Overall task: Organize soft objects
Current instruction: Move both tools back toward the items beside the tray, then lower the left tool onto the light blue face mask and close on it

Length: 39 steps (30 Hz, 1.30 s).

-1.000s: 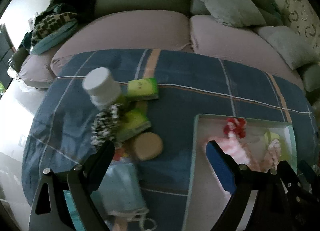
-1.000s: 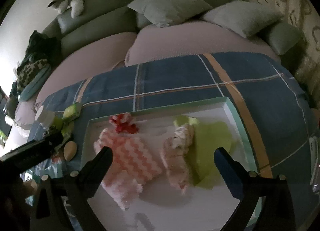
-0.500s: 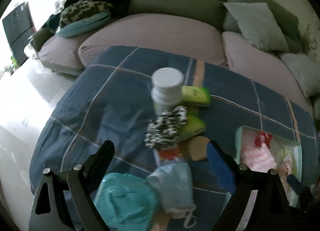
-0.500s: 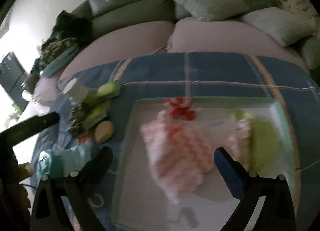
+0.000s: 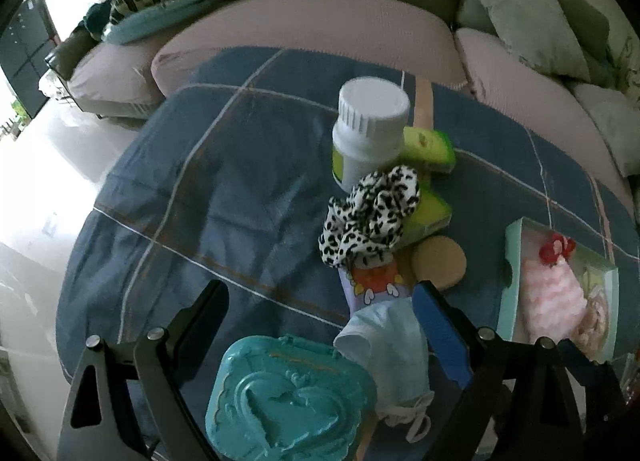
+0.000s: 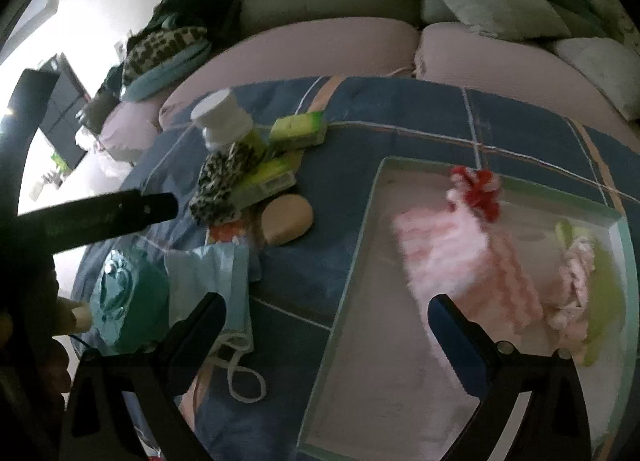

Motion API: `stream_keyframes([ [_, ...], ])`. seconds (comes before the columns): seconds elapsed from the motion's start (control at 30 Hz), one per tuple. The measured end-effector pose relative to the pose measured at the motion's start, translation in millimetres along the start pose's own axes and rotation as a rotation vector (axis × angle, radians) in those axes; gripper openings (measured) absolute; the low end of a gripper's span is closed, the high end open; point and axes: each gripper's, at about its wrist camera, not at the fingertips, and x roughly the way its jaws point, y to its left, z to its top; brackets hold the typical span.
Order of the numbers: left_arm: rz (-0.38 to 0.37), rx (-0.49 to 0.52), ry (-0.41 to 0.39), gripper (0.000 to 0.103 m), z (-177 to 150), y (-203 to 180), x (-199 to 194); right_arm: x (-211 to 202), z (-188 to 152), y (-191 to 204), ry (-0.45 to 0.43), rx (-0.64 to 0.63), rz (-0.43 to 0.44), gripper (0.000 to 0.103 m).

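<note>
Reaching: face mask (image 5: 394, 357) is approached beside tray (image 6: 356, 237).
Left gripper (image 5: 320, 309): jaws spread, nothing pinched.
Right gripper (image 6: 326, 313): jaws spread, empty.
Next: mask to be pinched, likely.

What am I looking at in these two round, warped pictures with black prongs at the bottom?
Each picture comes from a fisheye camera mounted on a hand-held tool, looking along its two fingers; a person carries one in each hand. The left tool and the right tool both stand open and hold nothing. Below lies a blue plaid cloth in front of a sofa. On the cloth: a white bottle, a spotted scrunchie, green boxes, a round tan puff, a light blue face mask and a teal case. The tray already holds a pink knitted cloth and other soft pieces.
</note>
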Motion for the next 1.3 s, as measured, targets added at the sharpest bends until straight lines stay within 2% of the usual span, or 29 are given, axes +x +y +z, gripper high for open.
stream_keyframes([
  [0.1,-0.009,0.015,0.018,0.093,0,-2,7,5,-1,3,0.016,-0.004,-0.006,0.102],
  [0.23,-0.063,0.014,0.05,0.093,2,-6,16,8,4,1,0.019,0.003,0.0,0.102],
  [0.4,-0.072,0.009,0.076,0.093,6,-7,26,0,20,-4,0.001,-0.013,-0.064,0.102],
  [0.63,-0.075,0.012,0.094,0.093,6,-8,32,-10,51,-26,-0.009,0.033,-0.129,0.102],
  [0.8,-0.077,0.027,0.106,0.093,8,-9,34,-6,71,-22,0.005,0.024,-0.119,0.102],
  [0.93,-0.084,0.027,0.11,0.093,13,-11,35,-3,71,-22,-0.016,0.049,-0.078,0.102],
  [1.13,-0.098,0.119,0.148,0.093,18,-26,39,0,63,-26,-0.001,0.053,-0.078,0.102],
  [1.23,-0.139,0.166,0.212,0.093,22,-30,48,-7,62,-34,-0.022,0.082,-0.066,0.102],
  [1.3,-0.1,0.225,0.254,0.093,22,-35,53,-12,62,-39,-0.035,0.095,-0.063,0.102],
])
